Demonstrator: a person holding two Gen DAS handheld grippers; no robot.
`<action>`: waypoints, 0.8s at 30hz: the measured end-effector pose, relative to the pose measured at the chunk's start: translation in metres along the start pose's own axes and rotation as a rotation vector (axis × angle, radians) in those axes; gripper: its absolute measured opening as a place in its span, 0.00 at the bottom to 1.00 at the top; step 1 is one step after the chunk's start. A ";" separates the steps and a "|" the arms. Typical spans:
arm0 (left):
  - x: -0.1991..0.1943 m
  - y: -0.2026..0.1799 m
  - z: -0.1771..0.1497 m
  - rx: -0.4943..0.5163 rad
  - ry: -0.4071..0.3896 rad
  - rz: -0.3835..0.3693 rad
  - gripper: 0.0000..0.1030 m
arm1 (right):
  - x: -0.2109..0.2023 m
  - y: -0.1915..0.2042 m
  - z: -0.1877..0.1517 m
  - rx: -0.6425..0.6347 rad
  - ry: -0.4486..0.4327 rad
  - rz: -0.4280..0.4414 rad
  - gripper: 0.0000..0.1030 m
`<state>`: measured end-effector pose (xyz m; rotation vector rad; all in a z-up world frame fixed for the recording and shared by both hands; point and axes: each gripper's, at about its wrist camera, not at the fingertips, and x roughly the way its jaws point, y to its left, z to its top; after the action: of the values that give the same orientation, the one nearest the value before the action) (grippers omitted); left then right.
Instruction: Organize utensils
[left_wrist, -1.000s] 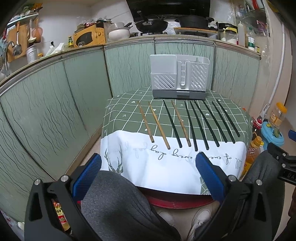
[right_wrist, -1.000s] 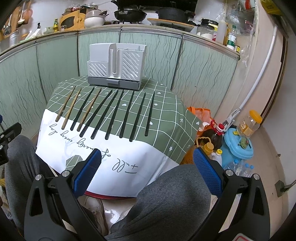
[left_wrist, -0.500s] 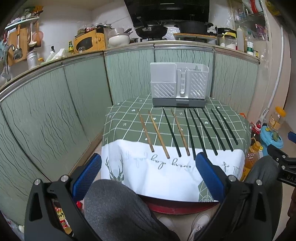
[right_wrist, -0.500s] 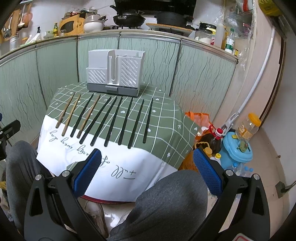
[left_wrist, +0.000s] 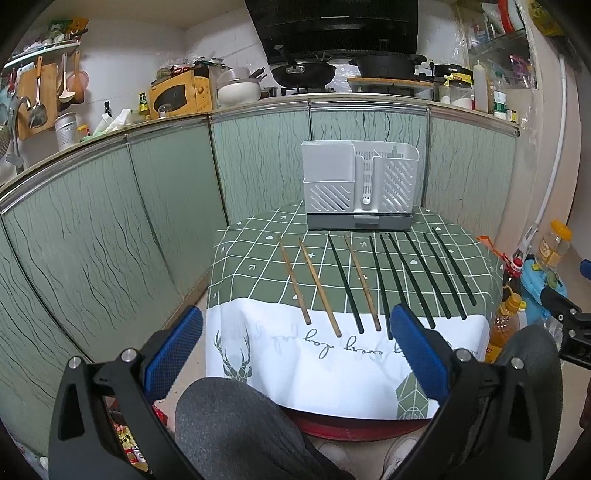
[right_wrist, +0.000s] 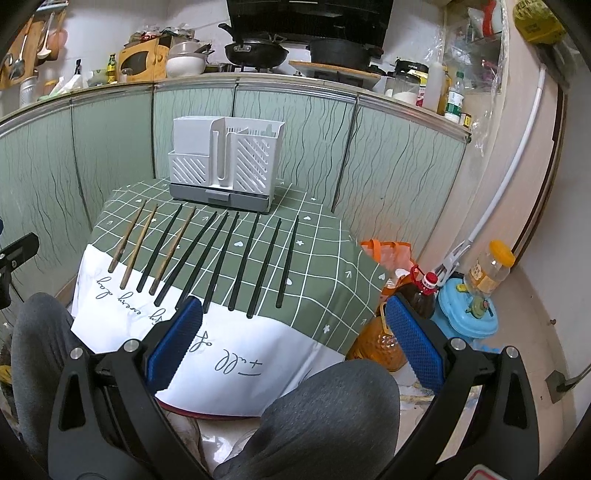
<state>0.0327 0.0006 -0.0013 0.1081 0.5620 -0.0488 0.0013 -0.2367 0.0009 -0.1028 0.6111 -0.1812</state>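
Several black chopsticks and three wooden chopsticks lie side by side on a small table with a green checked cloth. A white slotted utensil holder stands upright at the table's far edge. My left gripper is open, held above a person's grey-trousered knee, short of the table's near edge. My right gripper is open too, over the other knee near the table's right front corner. Neither holds anything.
Green cabinet fronts curve closely behind and left of the table. Oil bottles, an orange bag, a blue container and a jar crowd the floor on the right. Pans and a toaster oven sit on the counter above.
Both grippers have risen and tilted up a little, so the table and holder sit lower and nearer in both views. Chopsticks and holder have not moved. Both grippers stay open.
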 end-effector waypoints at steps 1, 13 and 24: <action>0.002 0.000 0.000 0.001 0.004 0.010 0.96 | 0.001 -0.001 0.000 0.001 0.001 0.000 0.92; 0.043 0.018 -0.003 -0.054 0.011 0.043 0.96 | 0.037 -0.012 -0.001 0.006 0.023 0.029 0.92; 0.111 0.021 -0.004 -0.059 0.054 0.068 0.91 | 0.095 -0.019 -0.004 0.037 0.068 0.059 0.92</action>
<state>0.1258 0.0204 -0.0619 0.0710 0.6124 0.0364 0.0727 -0.2747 -0.0530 -0.0433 0.6774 -0.1393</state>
